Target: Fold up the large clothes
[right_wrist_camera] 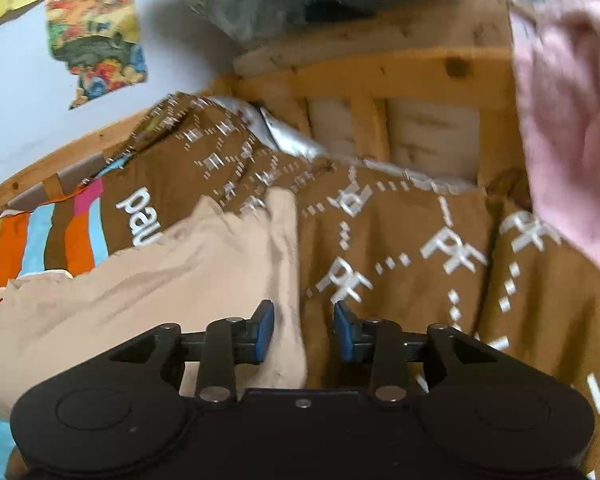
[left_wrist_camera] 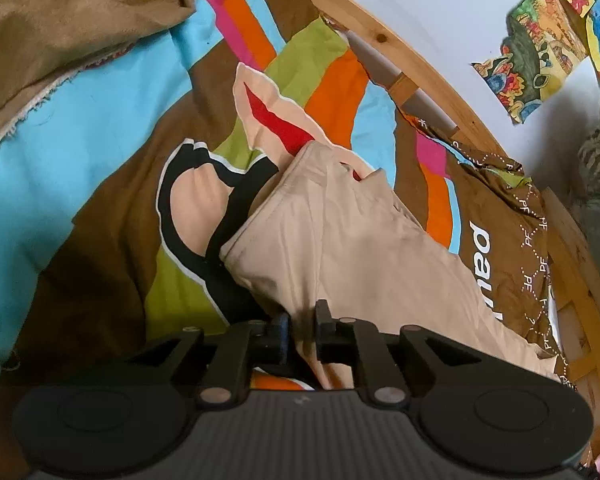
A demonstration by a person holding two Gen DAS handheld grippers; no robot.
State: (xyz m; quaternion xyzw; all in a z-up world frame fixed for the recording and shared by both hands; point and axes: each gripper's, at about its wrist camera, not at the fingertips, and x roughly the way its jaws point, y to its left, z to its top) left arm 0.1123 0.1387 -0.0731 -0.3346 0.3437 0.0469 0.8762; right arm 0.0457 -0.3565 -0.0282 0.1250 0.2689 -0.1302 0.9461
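Beige garment [left_wrist_camera: 340, 240] lies on a bed, spread over a striped duvet cover [left_wrist_camera: 100, 128] with blue, brown, green, orange and pink bands; the cover also carries a big printed figure in peach with black outline and a red patch, partly under the garment. Left tongs [left_wrist_camera: 302, 334] are closed down on a fold of the beige garment at its near edge, cloth bunched between the two black fingers [left_wrist_camera: 326, 332] and running up and away from them toward the bed's far side. In the right wrist view the same garment [right_wrist_camera: 160, 280] sits to the left, its right edge running just between the right tongs [right_wrist_camera: 303, 336]; those tongs are spread, blue pads [right_wrist_camera: 265, 330] apart, left pad over the garment's edge, right pad over the brown part of the duvet cover [right_wrist_camera: 420, 240] with white dotted lines and letter marks. Cannot tell if the left pad touches the cloth. Right view is motion-blurred. Wooden bed frame [left_wrist_camera: 400, 52] curves along the far side of the bed, with white wall behind it and colourful drawings [left_wrist_camera: 532, 64] stuck on the wall. Tan cloth [left_wrist_camera: 60, 32] with a frayed pale edge lies at the upper left of the left view, on the blue band. Pink fabric [right_wrist_camera: 572, 120] fills the upper right of the right view, blurred, cannot tell what it is.
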